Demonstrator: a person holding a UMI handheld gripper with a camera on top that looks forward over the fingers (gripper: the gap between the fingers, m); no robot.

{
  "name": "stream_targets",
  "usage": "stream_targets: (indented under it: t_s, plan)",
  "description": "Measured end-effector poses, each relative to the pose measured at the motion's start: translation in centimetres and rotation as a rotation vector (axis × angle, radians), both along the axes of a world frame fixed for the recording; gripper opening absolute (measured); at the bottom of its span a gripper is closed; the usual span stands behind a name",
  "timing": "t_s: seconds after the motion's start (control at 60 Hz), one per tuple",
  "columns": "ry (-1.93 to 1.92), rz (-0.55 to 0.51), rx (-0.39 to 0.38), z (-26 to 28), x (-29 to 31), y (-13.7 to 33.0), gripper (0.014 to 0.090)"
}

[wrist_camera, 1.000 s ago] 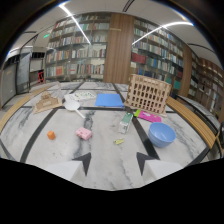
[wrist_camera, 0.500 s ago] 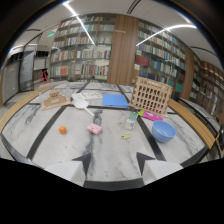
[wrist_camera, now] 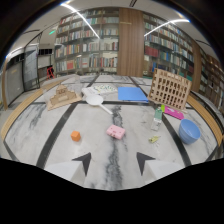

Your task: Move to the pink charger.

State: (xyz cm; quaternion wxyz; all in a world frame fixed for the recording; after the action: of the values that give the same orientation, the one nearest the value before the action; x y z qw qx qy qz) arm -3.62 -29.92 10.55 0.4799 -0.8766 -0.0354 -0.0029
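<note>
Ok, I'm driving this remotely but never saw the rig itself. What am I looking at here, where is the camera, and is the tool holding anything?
There is no robot arm: a person carries a hand-held gripper with two fingers. The single picture comes from a wide-angle camera riding on it, looking forward along those fingers; the two dark pointed tips low in the view are them. They stand apart with nothing between them, so nothing is held.

Ahead lies a marble table in a library with bookshelves behind. Just beyond the fingers is the pink charger, your target. Beside it sits a small orange block. On the other side are a blue bowl and a small bottle. Farther back are a white spoon, a blue folder, a wooden rack and a wooden model.
</note>
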Motion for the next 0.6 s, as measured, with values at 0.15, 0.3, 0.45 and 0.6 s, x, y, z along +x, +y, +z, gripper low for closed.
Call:
stream_targets:
  t_s: [0.15,0.3,0.45,0.6]
  plan:
    - [-0.014,-0.009,-0.015,-1.4,-0.1,4.8,0.0858]
    - [-0.009,-0.009,-0.045,-3.2,-0.1,8.4,0.0859]
    - [-0.01,-0.012,-0.077,-5.1,0.1,10.5,0.0856]
    - [-0.009,-0.02,-0.094,-6.5,0.9,11.6,0.0857]
